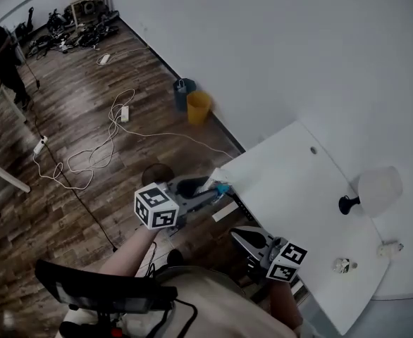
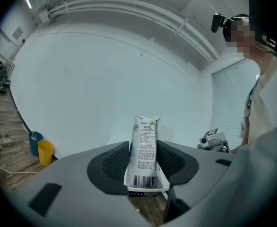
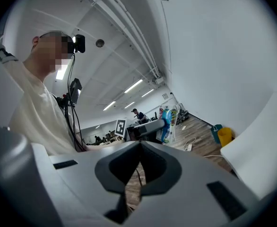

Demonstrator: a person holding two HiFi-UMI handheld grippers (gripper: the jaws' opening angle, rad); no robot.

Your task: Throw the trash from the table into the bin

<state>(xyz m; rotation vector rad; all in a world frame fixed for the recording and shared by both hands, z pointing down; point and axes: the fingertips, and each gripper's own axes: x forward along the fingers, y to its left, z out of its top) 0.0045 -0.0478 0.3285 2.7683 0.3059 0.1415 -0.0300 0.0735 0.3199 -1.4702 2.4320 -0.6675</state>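
My left tongs [image 2: 144, 144] are clamped on a carton [image 2: 146, 131], which stands upright between the pads with its barcode end toward the camera. From the head view I read the carton as off the worktop [image 1: 291, 189], just beside its near corner and above the floor. The yellow bin [image 1: 198, 107] stands well apart, against the wall. My right tongs [image 3: 139, 145] are pressed together with nothing in them.
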